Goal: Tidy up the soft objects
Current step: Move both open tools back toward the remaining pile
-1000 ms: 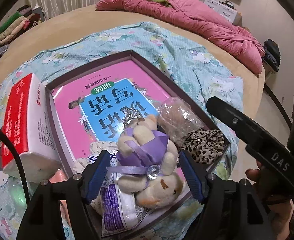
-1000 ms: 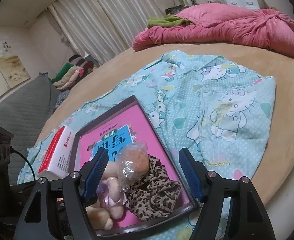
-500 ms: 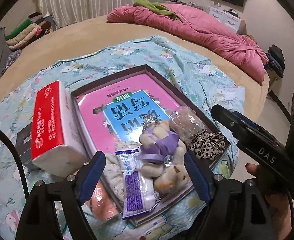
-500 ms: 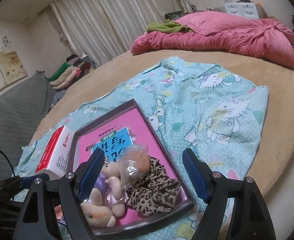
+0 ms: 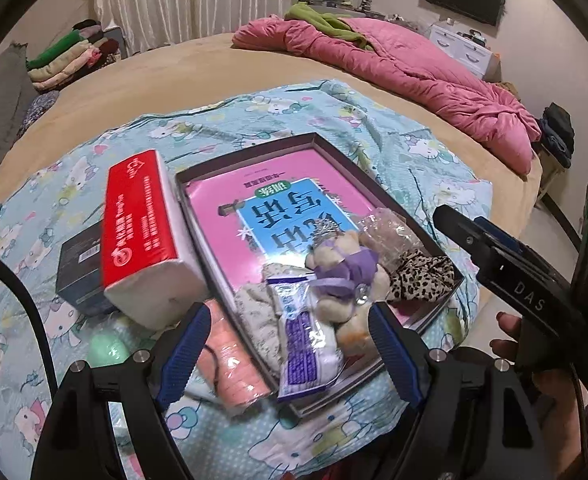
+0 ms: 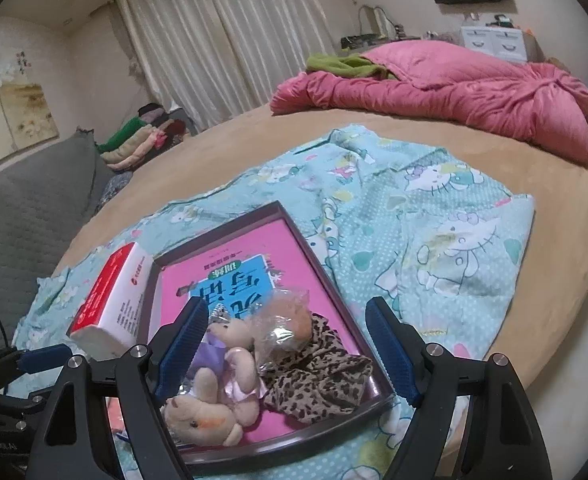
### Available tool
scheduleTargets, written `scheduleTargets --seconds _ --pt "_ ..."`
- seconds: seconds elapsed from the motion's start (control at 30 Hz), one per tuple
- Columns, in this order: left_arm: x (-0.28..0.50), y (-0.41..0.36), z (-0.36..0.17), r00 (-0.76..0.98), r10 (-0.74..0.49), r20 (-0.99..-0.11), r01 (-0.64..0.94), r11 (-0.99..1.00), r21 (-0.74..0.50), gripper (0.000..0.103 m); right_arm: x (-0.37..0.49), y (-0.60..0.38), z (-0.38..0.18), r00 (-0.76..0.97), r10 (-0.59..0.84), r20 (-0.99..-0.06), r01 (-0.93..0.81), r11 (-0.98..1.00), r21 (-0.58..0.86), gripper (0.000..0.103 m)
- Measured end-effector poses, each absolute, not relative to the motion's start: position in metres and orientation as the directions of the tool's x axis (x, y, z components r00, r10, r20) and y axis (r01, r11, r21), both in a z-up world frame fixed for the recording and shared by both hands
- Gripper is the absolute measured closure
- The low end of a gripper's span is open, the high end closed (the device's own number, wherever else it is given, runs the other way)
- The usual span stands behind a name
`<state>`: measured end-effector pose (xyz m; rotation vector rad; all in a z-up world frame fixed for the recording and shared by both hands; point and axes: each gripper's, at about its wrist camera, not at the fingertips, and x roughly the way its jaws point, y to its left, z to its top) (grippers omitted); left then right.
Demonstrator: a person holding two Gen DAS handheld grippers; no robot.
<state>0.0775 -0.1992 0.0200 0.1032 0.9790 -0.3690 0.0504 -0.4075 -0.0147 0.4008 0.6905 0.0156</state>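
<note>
Landmark: shallow dark-rimmed cardboard tray [image 5: 249, 148] lined with a pink printed sheet, lying on a pale blue cartoon-print cotton blanket [image 6: 446, 240] spread over a tan round bed.

Soft things cluster in the tray's near corner. Small beige plush bear in a purple satin dress [image 5: 344, 276] lies on its back near the tray's front rim. Leopard-print fabric scrunchie [image 6: 318, 380] sits just beside the bear, toward the tray's right wall. Crinkled clear plastic bag holding something brownish [image 6: 289, 320] lies behind both, touching them. Purple-and-white sealed packet [image 5: 300, 340] overhangs the tray's front rim, a pale floral cloth under it. Grouping looks deliberate: collected items kept together, the far half of the tray left bare.

Red-and-white soft tissue pack [image 5: 141, 232] leans against the tray's left wall, outside it, partly atop a small black box [image 5: 79, 272]. A peach-coloured roll [image 5: 233, 372] lies outside the front-left corner.

Left gripper [image 5: 289, 354] hangs over the front rim, jaws wide, nothing between the pads. Right gripper [image 6: 283, 354] hangs above the bear and scrunchie, jaws likewise wide and empty.

Room: far half of the tray is free; blanket right of the tray is free. The tissue pack crowds any approach from the left.
</note>
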Motion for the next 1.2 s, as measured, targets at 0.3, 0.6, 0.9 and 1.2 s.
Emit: scheduleTargets --seconds 0.3,0.6,0.9,1.2 --pt "0.065 -0.175 0.029 0.523 -0.239 -0.818 0.32 0.945 -0.071 0.023 0.044 -0.384 0.013 0.792 0.158 -0.59 0.063 0.94 0.337 0.019" --pt "0.055 -0.147 0.04 0.542 -0.231 -0.808 0.291 0.954 -0.077 0.022 0.035 -0.349 0.041 0.81 0.177 -0.559 -0.022 0.962 0.272 0.019" --pt "0.06 -0.096 0.054 0.572 -0.199 -0.796 0.198 0.975 -0.101 0.022 0.032 -0.322 0.056 0.803 0.239 -0.546 -0.097 0.956 0.276 0.019" --pt "0.061 -0.045 0.064 0.599 -0.168 -0.783 0.102 0.986 -0.134 0.022 0.027 -0.301 0.065 0.797 0.274 -0.539 -0.149 0.953 0.264 0.018"
